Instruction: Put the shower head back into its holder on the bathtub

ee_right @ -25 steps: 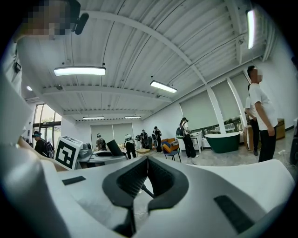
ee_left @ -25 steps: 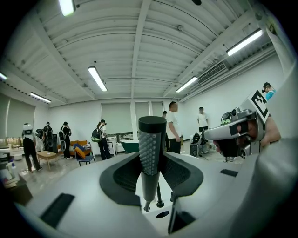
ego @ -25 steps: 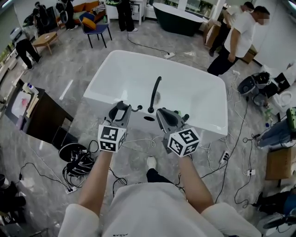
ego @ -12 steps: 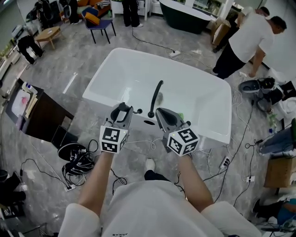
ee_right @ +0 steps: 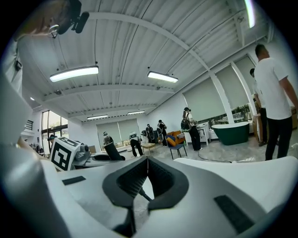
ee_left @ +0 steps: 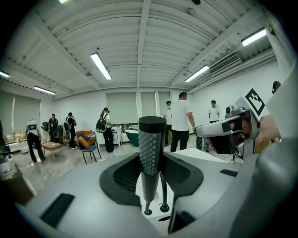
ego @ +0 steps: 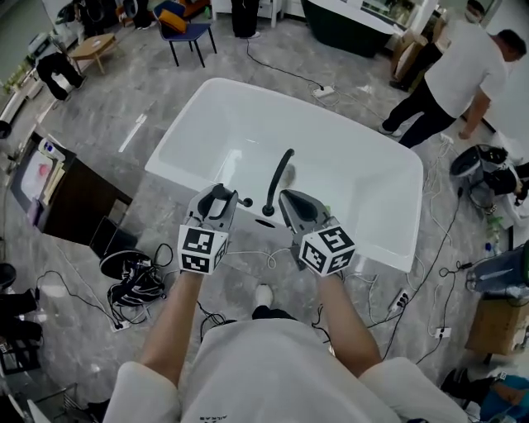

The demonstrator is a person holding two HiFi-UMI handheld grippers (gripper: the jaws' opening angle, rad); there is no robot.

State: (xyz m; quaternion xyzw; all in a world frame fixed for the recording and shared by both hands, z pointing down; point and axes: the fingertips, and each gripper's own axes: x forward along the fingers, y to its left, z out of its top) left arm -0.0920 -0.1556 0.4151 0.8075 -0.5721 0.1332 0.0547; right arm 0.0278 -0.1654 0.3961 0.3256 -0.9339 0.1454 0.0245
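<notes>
The white bathtub (ego: 376, 244) lies just ahead of me. A black curved spout (ego: 277, 178) and small black fittings (ego: 246, 201) stand on its near rim. My left gripper (ego: 221, 200) is shut on the black shower head (ee_left: 152, 148), which stands upright between the pads with its nubbed face toward the camera. It hovers just over the near rim, left of the spout. In the left gripper view the rim fittings (ee_left: 156, 210) show below the shower head. My right gripper (ego: 287, 201) is level with it, right of the spout, shut with nothing between its pads (ee_right: 147, 162).
Cables and black gear (ego: 136, 285) lie on the floor at the left, beside a dark cabinet (ego: 70, 202). A person in a white shirt (ego: 471, 74) bends over at the far right. A blue chair (ego: 186, 29) and a dark green tub (ego: 355, 16) stand beyond.
Both grippers have moved forward toward the tub's near rim, and the tub now sits closer in the head view. The shower head stays held in the left gripper.
</notes>
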